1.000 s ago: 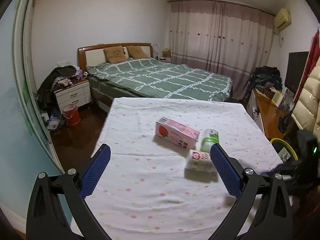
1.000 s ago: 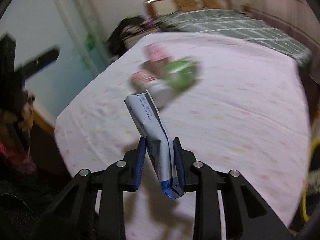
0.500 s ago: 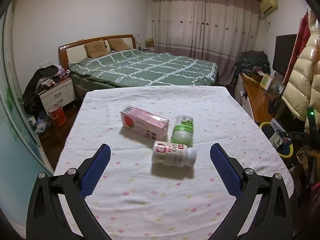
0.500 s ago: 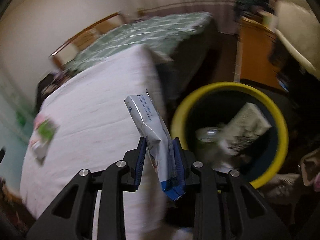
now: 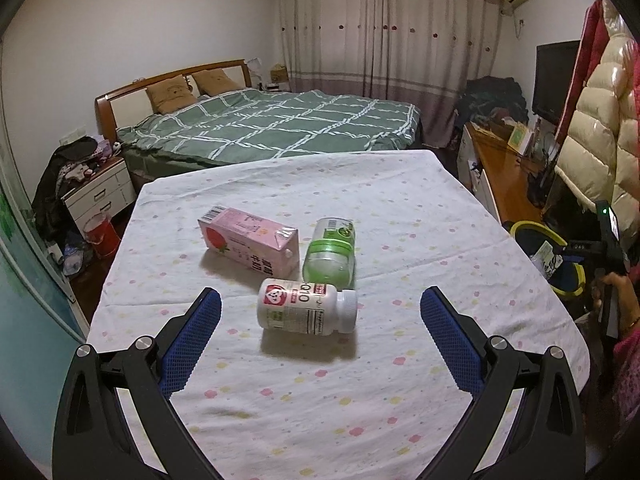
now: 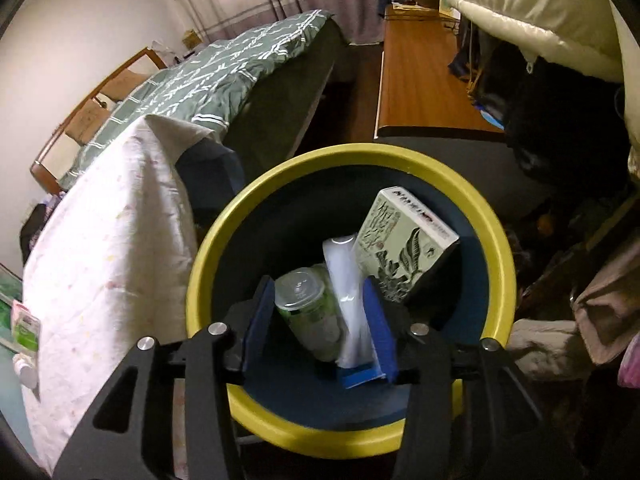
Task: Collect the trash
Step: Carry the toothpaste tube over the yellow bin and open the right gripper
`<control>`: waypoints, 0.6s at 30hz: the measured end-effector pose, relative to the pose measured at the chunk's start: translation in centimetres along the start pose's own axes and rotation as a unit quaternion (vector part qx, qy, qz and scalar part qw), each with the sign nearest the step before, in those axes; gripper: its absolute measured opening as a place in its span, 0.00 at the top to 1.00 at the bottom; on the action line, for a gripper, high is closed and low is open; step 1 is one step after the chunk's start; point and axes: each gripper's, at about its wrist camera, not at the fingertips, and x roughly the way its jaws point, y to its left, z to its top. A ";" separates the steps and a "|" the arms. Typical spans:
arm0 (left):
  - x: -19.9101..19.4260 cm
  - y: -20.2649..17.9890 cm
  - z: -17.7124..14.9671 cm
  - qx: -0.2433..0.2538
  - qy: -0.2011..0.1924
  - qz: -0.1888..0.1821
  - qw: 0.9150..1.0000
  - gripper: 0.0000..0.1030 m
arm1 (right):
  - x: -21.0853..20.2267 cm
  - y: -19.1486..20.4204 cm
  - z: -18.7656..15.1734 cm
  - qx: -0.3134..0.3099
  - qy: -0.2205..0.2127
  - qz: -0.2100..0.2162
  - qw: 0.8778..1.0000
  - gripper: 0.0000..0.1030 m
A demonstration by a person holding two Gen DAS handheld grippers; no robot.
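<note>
Blue mesh pads frame the left wrist view, where the left tool [image 5: 320, 332] stands spread wide with nothing between its fingers, aimed down at the white cloth-covered surface [image 5: 400, 208]. Three pieces of trash lie there close together: a pink rectangular drink carton [image 5: 250, 242] on its side, a clear plastic bottle with a green label [image 5: 330, 254] just beside it, and a white plastic pill bottle with a white cap [image 5: 306, 307] nearest the tool — roughly centred between the pads, which suggests it is the next pick. At the right edge, beyond the surface, the yellow-rimmed round bin [image 5: 532, 229] shows, with a person's hand [image 5: 612, 286] holding the other tool's handle.

From the right wrist view, the right tool [image 6: 320, 322] hangs directly over that same bin [image 6: 208, 256], pointing into it so that whatever it lets go falls inside. Its jaws are opening; the white and blue foil wrapper [image 6: 348, 288] is between them (leaning against the right pad, clear of the left) and appears to be slipping free. Already inside lie a clear plastic cup [image 6: 308, 304] and a pale green printed cardboard box [image 6: 404, 248].
</note>
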 end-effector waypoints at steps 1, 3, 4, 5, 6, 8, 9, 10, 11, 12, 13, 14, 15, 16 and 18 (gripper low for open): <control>0.3 -0.1 0.0 0.001 0.002 0.000 1.000 0.05 | -0.3 0.2 -0.3 -0.003 -0.001 0.002 1.000 0.57; 0.8 0.0 -0.1 0.002 0.008 -0.001 1.000 0.05 | -0.8 0.8 -0.7 -0.015 -0.003 0.002 1.000 0.56; 1.1 0.0 -0.2 0.003 0.011 -0.001 1.000 0.05 | -0.9 1.1 -0.9 -0.020 -0.002 0.004 1.000 0.56; 1.4 0.0 -0.3 0.004 0.014 -0.002 1.000 0.05 | -1.1 1.4 -1.0 -0.022 -0.002 0.008 1.000 0.56; 1.7 0.0 -0.4 0.006 0.018 -0.003 1.000 0.05 | -1.3 1.7 -1.2 -0.024 -0.002 0.012 1.000 0.56; 2.3 0.0 -0.5 0.010 0.023 -0.004 1.000 0.05 | -1.7 2.2 -1.4 -0.027 -0.005 0.020 0.999 0.56; 2.5 -0.1 -0.6 0.013 0.025 -0.003 1.000 0.05 | -1.8 2.4 -1.5 -0.028 -0.006 0.023 0.999 0.56; 2.8 -0.2 -0.6 0.017 0.027 -0.002 0.999 0.05 | -2.1 2.7 -1.6 -0.030 -0.008 0.028 0.999 0.56; 3.1 -0.3 -0.6 0.021 0.029 -0.001 0.999 0.05 | -2.2 3.0 -1.6 -0.033 -0.009 0.031 0.999 0.56; 3.4 -0.5 -0.6 0.028 0.031 -0.001 0.999 0.05 | -2.3 3.3 -1.7 -0.036 -0.009 0.035 0.999 0.56; 3.9 -0.6 -0.6 0.037 0.033 0.000 0.999 0.05 | -2.4 3.6 -1.8 -0.040 -0.008 0.041 0.998 0.56; 4.3 -0.8 -0.6 0.045 0.035 0.002 0.998 0.05 | -2.3 3.9 -1.8 -0.042 -0.007 0.043 0.998 0.56; 4.8 -0.9 -0.6 0.051 0.038 0.006 0.998 0.05 | -2.3 4.1 -1.9 -0.044 -0.006 0.045 0.998 0.56; 5.3 -0.9 -0.5 0.056 0.040 0.006 0.998 0.05 | -2.1 4.4 -2.0 -0.047 -0.004 0.047 0.998 0.56; 6.0 -0.9 -0.4 0.056 0.044 0.000 0.997 0.05 | -1.9 4.8 -2.1 -0.051 0.000 0.049 0.998 0.56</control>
